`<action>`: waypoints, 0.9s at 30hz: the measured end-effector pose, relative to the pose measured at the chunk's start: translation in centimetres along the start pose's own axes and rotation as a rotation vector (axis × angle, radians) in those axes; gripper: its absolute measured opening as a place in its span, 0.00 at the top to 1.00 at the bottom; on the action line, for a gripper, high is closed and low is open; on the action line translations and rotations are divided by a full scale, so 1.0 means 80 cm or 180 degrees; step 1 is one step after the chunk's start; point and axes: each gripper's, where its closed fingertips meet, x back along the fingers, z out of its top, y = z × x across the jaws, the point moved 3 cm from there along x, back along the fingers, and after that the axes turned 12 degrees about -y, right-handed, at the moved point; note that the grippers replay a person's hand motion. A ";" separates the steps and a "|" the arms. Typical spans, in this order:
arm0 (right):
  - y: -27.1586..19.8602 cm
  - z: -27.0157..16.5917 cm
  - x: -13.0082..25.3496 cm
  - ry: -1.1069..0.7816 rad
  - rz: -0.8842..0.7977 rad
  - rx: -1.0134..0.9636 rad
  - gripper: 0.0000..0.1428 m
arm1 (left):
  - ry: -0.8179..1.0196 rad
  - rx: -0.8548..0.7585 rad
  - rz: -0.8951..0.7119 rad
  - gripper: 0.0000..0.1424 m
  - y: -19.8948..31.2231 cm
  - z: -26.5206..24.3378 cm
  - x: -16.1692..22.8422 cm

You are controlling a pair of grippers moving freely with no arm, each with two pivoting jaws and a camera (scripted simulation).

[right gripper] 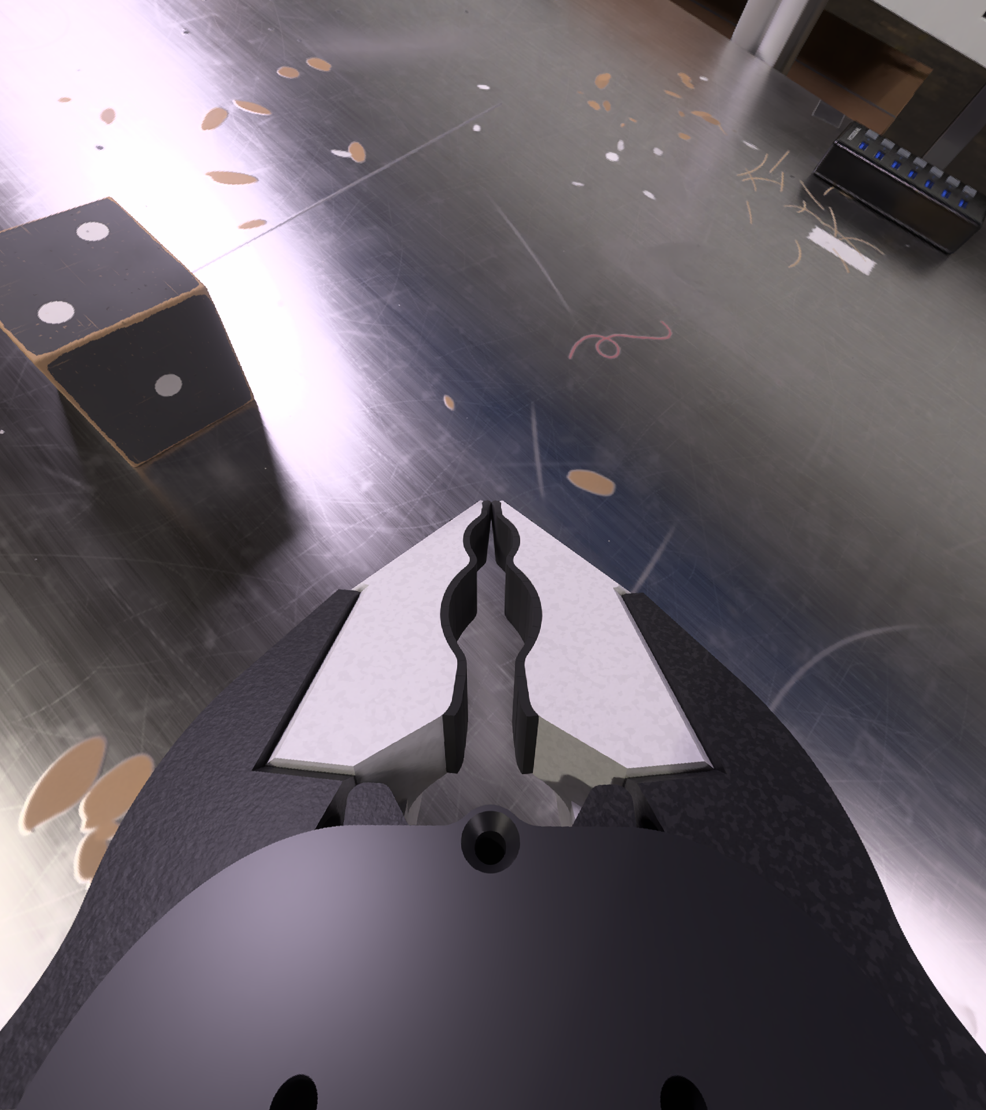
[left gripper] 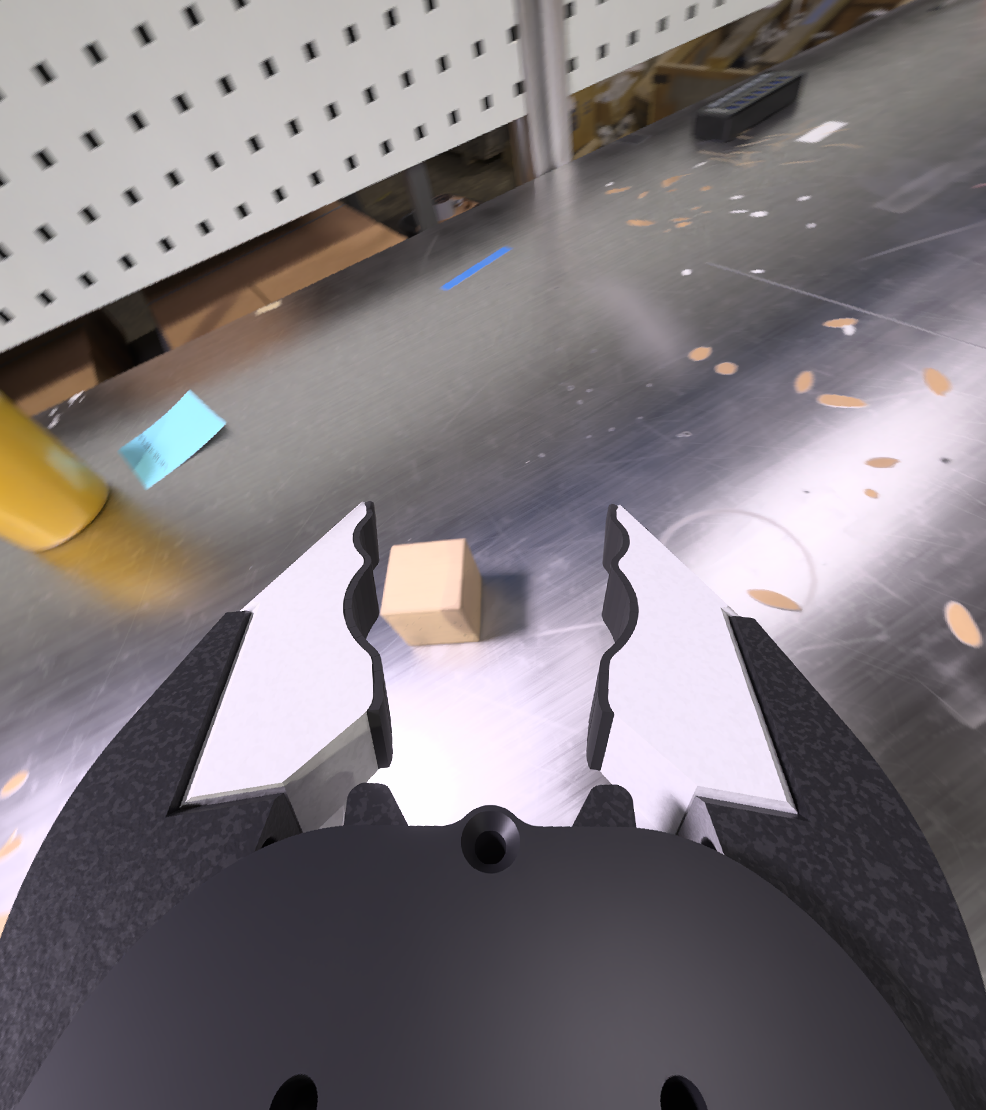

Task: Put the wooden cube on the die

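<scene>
A small pale wooden cube point(left gripper: 432, 591) sits on the scratched metal table point(left gripper: 689, 420) in the left wrist view. My left gripper point(left gripper: 490, 510) is open above the table, and the cube shows between the two fingers, close to the left one, with a gap to each. A black die point(right gripper: 100, 327) with white dots stands on the table at the left of the right wrist view. My right gripper point(right gripper: 490, 506) is shut and empty, to the right of the die and apart from it.
A yellow mug point(left gripper: 4, 462) stands at the far left, with a light blue card point(left gripper: 173, 438) beside it. A black hub with blue ports point(right gripper: 905, 195) lies at the back by a post; it also shows in the left wrist view point(left gripper: 749, 105). A white pegboard point(left gripper: 208, 132) rises behind the table.
</scene>
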 end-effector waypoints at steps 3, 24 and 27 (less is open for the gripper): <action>0.000 0.000 -0.001 -0.0020 -0.0011 0.0007 1.00 | -0.0293 0.0264 0.0265 0.46 -0.036 -0.028 -0.007; -0.002 -0.001 -0.003 -0.0067 0.0004 0.0051 1.00 | -0.0118 -0.0569 -0.0517 0.68 0.093 0.068 0.030; -0.003 -0.001 -0.003 -0.0074 0.0005 0.0071 1.00 | 0.0008 -0.1033 -0.0941 0.68 0.188 0.114 0.032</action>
